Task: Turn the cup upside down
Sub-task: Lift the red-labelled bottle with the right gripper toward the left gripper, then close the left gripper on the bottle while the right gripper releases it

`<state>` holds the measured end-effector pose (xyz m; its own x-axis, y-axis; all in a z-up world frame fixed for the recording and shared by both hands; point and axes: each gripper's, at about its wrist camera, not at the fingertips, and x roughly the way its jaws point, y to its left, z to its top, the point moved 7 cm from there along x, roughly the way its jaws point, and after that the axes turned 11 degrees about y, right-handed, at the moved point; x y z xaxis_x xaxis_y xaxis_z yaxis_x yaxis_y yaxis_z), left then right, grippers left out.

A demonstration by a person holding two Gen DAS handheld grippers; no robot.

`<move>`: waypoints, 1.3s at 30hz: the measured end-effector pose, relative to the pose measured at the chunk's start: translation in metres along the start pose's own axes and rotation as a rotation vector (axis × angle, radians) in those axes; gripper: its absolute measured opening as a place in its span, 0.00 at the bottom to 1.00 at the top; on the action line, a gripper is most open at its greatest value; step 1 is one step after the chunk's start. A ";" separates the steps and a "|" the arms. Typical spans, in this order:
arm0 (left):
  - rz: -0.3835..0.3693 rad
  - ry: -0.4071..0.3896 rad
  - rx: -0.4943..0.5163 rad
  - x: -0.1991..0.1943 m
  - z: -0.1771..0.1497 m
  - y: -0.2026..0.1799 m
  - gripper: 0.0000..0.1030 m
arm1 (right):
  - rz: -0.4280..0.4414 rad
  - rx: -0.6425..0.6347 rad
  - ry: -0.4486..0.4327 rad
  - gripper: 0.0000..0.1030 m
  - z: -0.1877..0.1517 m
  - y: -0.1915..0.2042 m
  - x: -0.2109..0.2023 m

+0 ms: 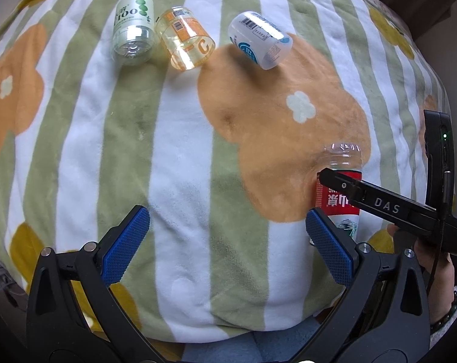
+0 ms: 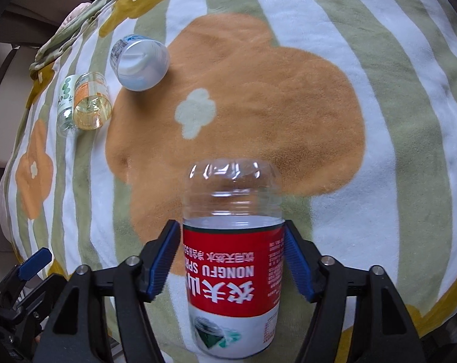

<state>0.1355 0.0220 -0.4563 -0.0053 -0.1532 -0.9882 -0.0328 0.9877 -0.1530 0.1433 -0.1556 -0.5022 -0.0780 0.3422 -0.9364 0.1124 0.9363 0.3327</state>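
Red-labelled clear plastic cup (image 2: 233,260), cut from a water bottle, sits between the blue pads of the right gripper (image 2: 232,260), which is clamped on its label from both sides. Its print reads upside down and its ribbed closed base points away from the tongs, out over the blanket (image 2: 379,96). From the left wrist view the same cup (image 1: 340,181) stands just beyond the left gripper's right-hand pad, with the right gripper's black finger (image 1: 379,201) lying across the label and a hand (image 1: 428,260) behind it.

The left gripper (image 1: 228,242) is spread wide with nothing between its pads (image 1: 124,245), hovering over the striped fabric.

Farther out, well ahead of both tongs, three more cut-bottle cups lie on their sides on the plush blanket. A white one with blue print (image 1: 260,40) rests at the far edge of the large orange flower (image 1: 288,127). Left of it lie an orange-labelled yellowish one (image 1: 186,39) and a green-dotted clear one (image 1: 134,28), these two touching each other.
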 end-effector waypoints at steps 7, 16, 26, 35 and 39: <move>0.033 0.004 0.054 -0.007 0.010 -0.022 1.00 | 0.074 0.068 -0.110 0.99 -0.011 -0.027 -0.051; 0.047 0.042 0.146 0.008 0.042 -0.088 1.00 | -0.072 0.014 -0.159 0.99 -0.046 -0.070 -0.104; 0.084 0.237 0.217 0.072 0.051 -0.149 1.00 | -0.078 -0.007 -0.170 0.99 -0.072 -0.095 -0.120; 0.104 0.371 0.207 0.114 0.043 -0.156 0.82 | -0.086 -0.023 -0.173 0.99 -0.075 -0.111 -0.117; 0.071 0.399 0.205 0.123 0.041 -0.158 0.57 | -0.087 -0.015 -0.171 0.99 -0.073 -0.117 -0.115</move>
<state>0.1807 -0.1512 -0.5540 -0.3866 -0.0451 -0.9211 0.1802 0.9759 -0.1234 0.0673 -0.2986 -0.4248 0.0832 0.2429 -0.9665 0.0979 0.9632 0.2505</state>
